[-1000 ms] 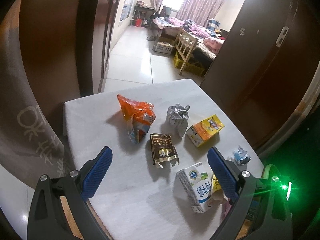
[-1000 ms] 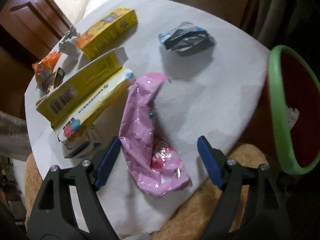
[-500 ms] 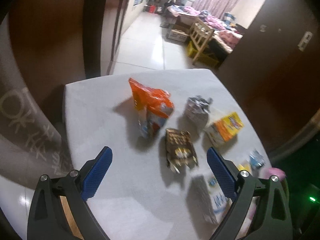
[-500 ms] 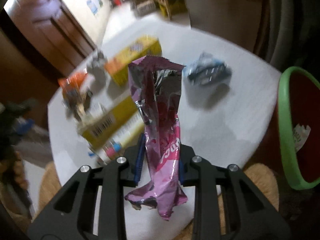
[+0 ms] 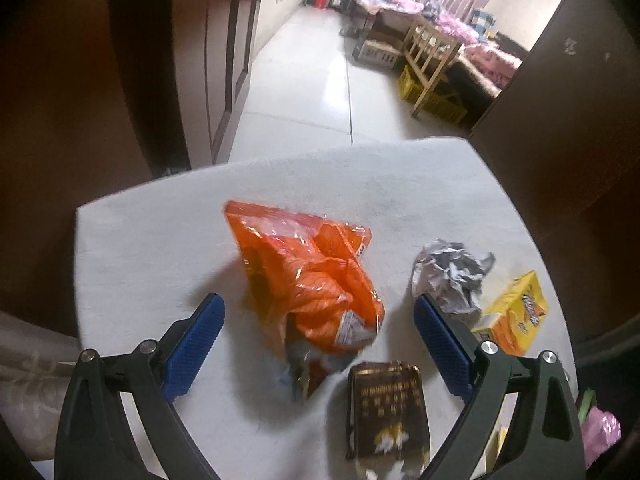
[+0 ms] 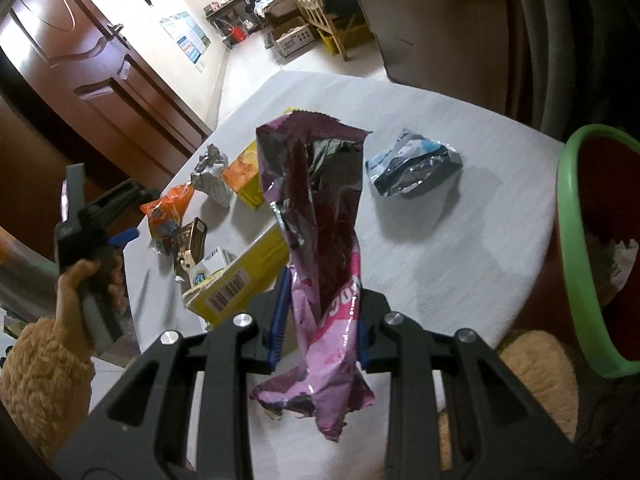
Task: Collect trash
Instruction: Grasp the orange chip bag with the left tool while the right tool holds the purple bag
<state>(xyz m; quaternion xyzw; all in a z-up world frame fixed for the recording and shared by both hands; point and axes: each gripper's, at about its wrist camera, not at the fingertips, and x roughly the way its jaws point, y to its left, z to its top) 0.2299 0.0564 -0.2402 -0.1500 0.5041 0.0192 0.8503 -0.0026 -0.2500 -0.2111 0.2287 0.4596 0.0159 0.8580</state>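
Left wrist view: my left tool (image 5: 316,344) now hangs wide open over the orange snack bag (image 5: 308,280), closer than a second ago, when it looked across the whole white counter (image 5: 140,248). The bag lies between the blue pads, untouched. The brown wrapper (image 5: 386,404) lies just below it, the crumpled silver foil (image 5: 450,276) and the yellow box (image 5: 514,322) to the right. Motion blur smears the wrapper's print, and the tool's right arm cuts off the box's near corner.

Right wrist view: my right tool (image 6: 320,320) is clamped on the pink wrapper (image 6: 320,240), which a second ago lay flat on the counter between open pads. It now stands clear of the surface, so I judge one piece ready for the green-rimmed bin (image 6: 576,240) at the right edge. The blue-and-silver packet (image 6: 414,164) lies between wrapper and bin. The raised wrapper hides much of the long yellow carton (image 6: 240,288) behind it; the bin's contents are too dim to name. My hand (image 6: 92,280) on the other tool shows at left.
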